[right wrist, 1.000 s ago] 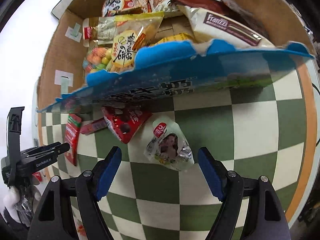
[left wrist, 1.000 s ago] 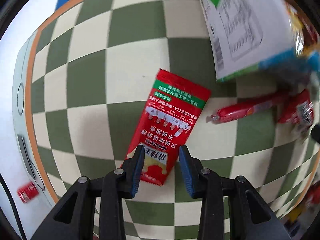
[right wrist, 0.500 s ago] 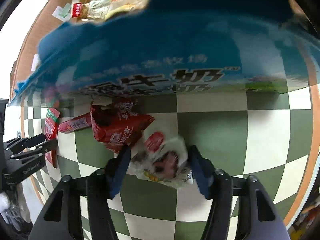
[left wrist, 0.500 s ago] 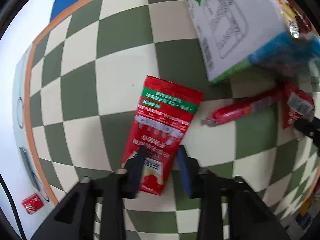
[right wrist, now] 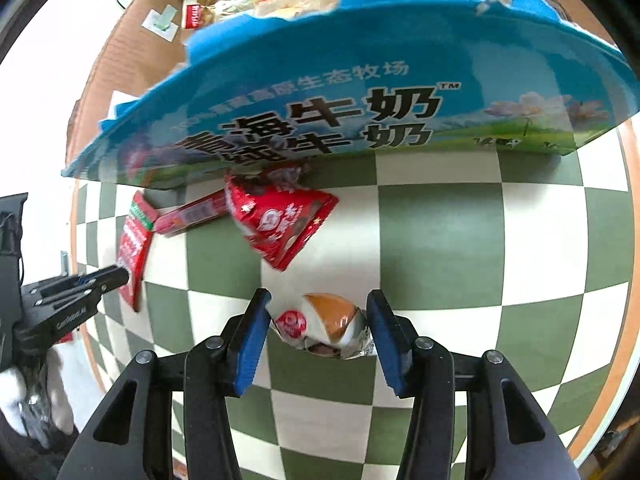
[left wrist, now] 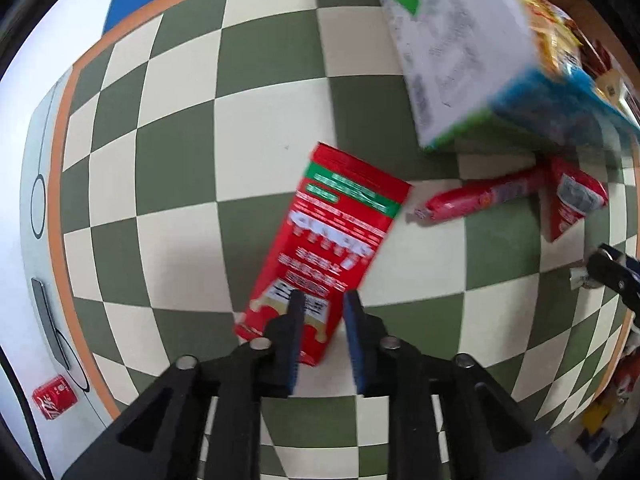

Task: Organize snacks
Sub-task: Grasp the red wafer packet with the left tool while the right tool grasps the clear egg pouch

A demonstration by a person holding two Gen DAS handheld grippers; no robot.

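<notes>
My left gripper [left wrist: 320, 304] is shut on the near end of a flat red snack packet [left wrist: 332, 232], which is tilted up off the green-and-cream checkered cloth [left wrist: 180, 160]. The packet also shows in the right wrist view [right wrist: 134, 246]. My right gripper [right wrist: 318, 320] is shut on a clear-wrapped white bun snack [right wrist: 320, 326] between its blue pads. A blue milk carton box [right wrist: 340, 92] holding several snacks stands just beyond both grippers.
A red sausage stick [left wrist: 480, 198] and a red triangular pouch [right wrist: 280, 220] lie on the cloth against the box's front. A cardboard box [right wrist: 132, 52] sits behind it. A red can [left wrist: 54, 396] lies off the cloth at left.
My left gripper closed on the red packet and raised its near end. My right gripper moved forward and closed on the white bun snack.
</notes>
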